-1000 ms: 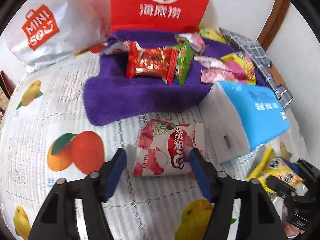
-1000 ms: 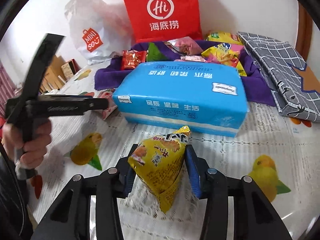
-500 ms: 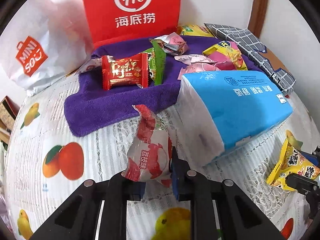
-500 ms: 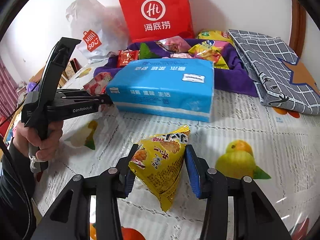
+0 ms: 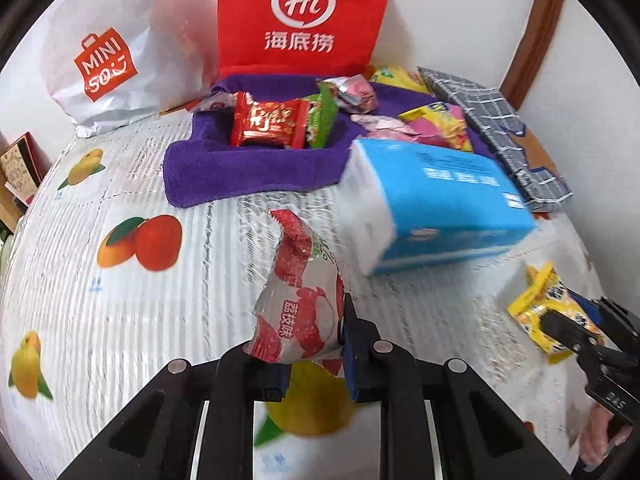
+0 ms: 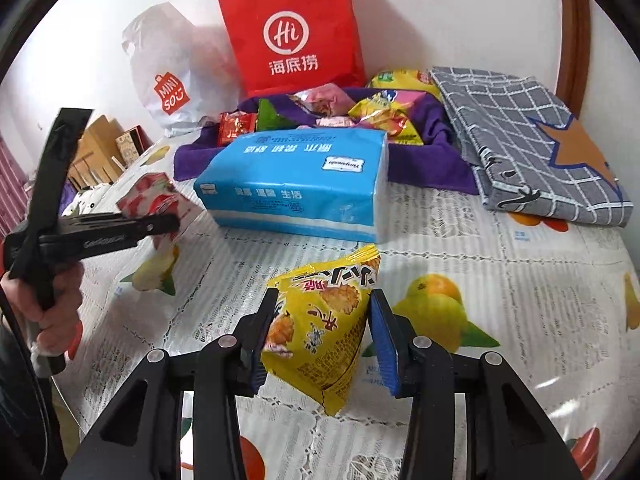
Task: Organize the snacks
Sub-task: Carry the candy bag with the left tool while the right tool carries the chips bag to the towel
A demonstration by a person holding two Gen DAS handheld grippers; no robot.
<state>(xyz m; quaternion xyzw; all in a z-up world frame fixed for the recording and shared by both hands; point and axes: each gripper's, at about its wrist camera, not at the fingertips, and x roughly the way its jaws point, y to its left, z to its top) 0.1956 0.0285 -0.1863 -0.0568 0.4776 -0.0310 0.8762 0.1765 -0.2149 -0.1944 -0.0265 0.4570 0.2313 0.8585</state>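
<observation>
- The left tongs (image 5: 310, 354) are clamping a red-and-white lychee snack packet (image 5: 298, 304), holding it raised over the fruit-print bench (image 5: 120, 300); the packet is hiding the left pad entirely, and only the blue edge of the right pad is showing.
- In the right wrist view, the same packet (image 6: 150, 196) is appearing at far left, its lower part lying behind the black arm of the left tongs (image 6: 160, 224).
- The right tongs (image 6: 322, 336) are gripping a yellow triangular snack bag (image 6: 320, 328) between blue pads, the bag's lower corner hanging below them above the bench (image 6: 500, 320).
- From the left wrist view, that yellow bag (image 5: 552, 312) is sitting at the right edge, partly covered by the right tongs (image 5: 568, 332), whose rear is being cut off by the frame.
- A blue tissue pack (image 6: 296, 184) is lying near the middle of the bench, just in front of a purple towel (image 5: 248, 164) and blocking part of it.
- More snacks are resting on the towel, among them a red candy wrapper (image 5: 270, 124); those behind the tissue pack are hard to make out.
- A red paper bag (image 6: 292, 36) and a white shopping bag (image 6: 172, 76) are standing at the far wall, and a grey checked cloth (image 6: 532, 140) is lying at right.
</observation>
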